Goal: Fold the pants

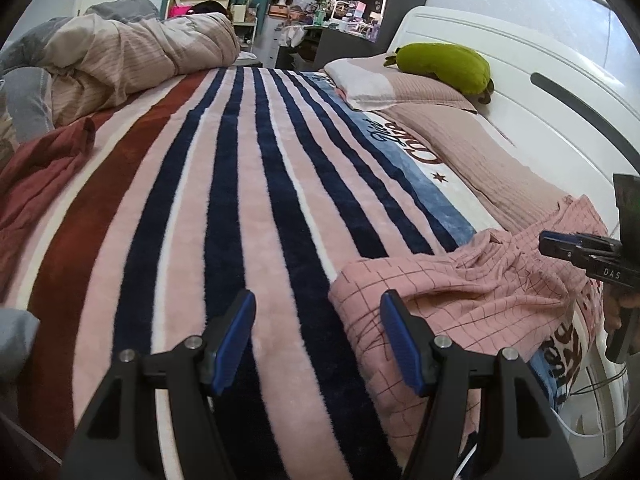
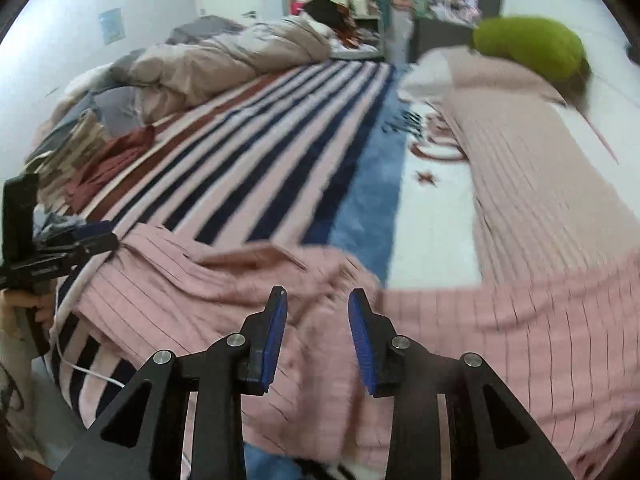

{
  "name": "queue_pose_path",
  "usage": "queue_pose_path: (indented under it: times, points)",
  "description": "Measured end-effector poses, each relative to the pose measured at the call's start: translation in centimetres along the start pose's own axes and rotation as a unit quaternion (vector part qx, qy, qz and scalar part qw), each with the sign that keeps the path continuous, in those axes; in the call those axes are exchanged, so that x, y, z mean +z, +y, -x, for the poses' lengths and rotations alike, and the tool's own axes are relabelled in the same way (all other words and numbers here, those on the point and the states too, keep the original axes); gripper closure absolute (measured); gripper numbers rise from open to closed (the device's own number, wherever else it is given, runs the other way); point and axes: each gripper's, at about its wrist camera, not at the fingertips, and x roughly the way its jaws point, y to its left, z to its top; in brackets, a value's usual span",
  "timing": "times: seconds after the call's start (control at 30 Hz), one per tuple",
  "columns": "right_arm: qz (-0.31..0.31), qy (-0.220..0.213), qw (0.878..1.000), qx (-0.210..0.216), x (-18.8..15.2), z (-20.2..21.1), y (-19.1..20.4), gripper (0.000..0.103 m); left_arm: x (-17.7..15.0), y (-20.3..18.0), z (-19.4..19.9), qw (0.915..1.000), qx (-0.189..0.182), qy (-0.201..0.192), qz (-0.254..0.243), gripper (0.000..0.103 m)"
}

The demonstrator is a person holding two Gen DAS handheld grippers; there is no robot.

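Pink checked pants [image 1: 472,292] lie crumpled on the striped blanket [image 1: 224,208] at the near right corner of the bed. In the right wrist view the pants [image 2: 208,292] spread across the foreground, blurred. My left gripper [image 1: 318,300] is open and empty, low over the blanket just left of the pants' edge. My right gripper [image 2: 318,296] is open and empty, hovering just above the bunched middle of the pants. Each gripper shows in the other's view: the right one at the far right [image 1: 576,250], the left one at the far left [image 2: 76,244].
A dark red garment [image 1: 36,188] lies at the blanket's left edge. A rumpled duvet [image 1: 132,60] is piled at the far left. Pillows [image 1: 400,84] with a green plush toy [image 1: 444,66] lie along the white headboard [image 1: 560,92]. A white cable [image 2: 92,372] hangs at the bed's edge.
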Motion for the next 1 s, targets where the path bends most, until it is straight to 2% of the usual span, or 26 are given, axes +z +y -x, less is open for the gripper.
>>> queue_pose_path:
  times: [0.07, 0.2, 0.3, 0.4, 0.43, 0.53, 0.7, 0.8, 0.87, 0.93, 1.0]
  points:
    - [0.016, 0.013, 0.999, 0.046, 0.5, -1.2, 1.3, 0.097, -0.1, 0.1, -0.1, 1.0000, 0.002, 0.001, 0.000, 0.042]
    - [0.043, 0.077, 0.990, 0.114, -0.1, -4.9, 3.7, 0.099, -0.1, -0.2, -0.4, 0.9999, -0.010, 0.007, -0.005, 0.042]
    - [0.044, 0.081, 0.989, 0.112, 0.1, -6.6, 4.1, 0.099, -0.5, -0.9, -1.1, 0.9985, -0.042, 0.031, -0.017, 0.042]
    - [0.013, 0.065, 0.995, 0.081, 1.1, -7.4, 2.6, 0.099, -1.1, -1.7, -1.9, 0.9952, -0.069, 0.058, -0.036, 0.041]
    - [0.003, 0.063, 0.996, 0.066, 1.3, -7.7, 2.0, 0.102, -1.3, -1.9, -2.1, 0.9939, -0.075, 0.068, -0.045, 0.040]
    - [-0.015, 0.071, 0.997, 0.025, 1.6, -8.8, 0.4, 0.103, -2.0, -2.3, -2.3, 0.9919, -0.075, 0.081, -0.062, 0.038]
    - [-0.018, 0.071, 0.997, 0.001, 1.1, -8.8, -0.5, 0.103, -2.4, -2.5, -2.3, 0.9901, -0.078, 0.091, -0.074, 0.037]
    - [-0.024, 0.064, 0.998, 0.004, 1.3, -7.6, -0.1, 0.096, -1.9, -2.2, -1.2, 0.9934, -0.072, 0.063, -0.062, 0.038]
    - [-0.015, 0.041, 0.999, 0.020, 1.0, -5.4, 0.6, 0.088, -1.3, -1.5, -0.2, 0.9961, -0.070, 0.038, -0.039, 0.038]
    - [-0.004, 0.025, 0.999, 0.044, 0.3, -3.3, 1.7, 0.088, -1.0, -0.9, 0.5, 0.9978, -0.060, 0.019, -0.022, 0.038]
    - [-0.001, 0.029, 0.997, 0.074, -0.9, -2.2, 3.0, 0.087, -1.1, -0.8, 0.6, 0.9983, -0.053, 0.016, -0.018, 0.038]
